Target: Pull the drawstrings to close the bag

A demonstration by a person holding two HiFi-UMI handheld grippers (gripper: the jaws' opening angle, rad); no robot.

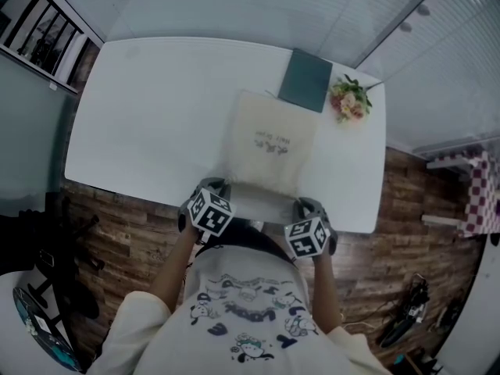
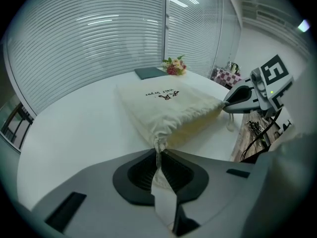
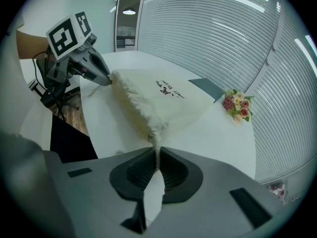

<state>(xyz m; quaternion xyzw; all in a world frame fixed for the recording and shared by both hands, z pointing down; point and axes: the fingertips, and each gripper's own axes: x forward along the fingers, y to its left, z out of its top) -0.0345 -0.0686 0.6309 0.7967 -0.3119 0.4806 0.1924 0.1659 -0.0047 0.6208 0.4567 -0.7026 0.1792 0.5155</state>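
A cream drawstring bag with small dark print lies flat on the white table, its gathered mouth towards the near edge. My left gripper is at the mouth's left corner. In the left gripper view my left gripper is shut on the drawstring where it leaves the puckered bag. My right gripper is at the right corner. In the right gripper view my right gripper is shut on the other drawstring coming out of the bag.
A dark green notebook and a small bunch of flowers lie at the table's far right, beyond the bag. The table's near edge runs just under both grippers, with wooden floor below. Slatted blinds close off the far side.
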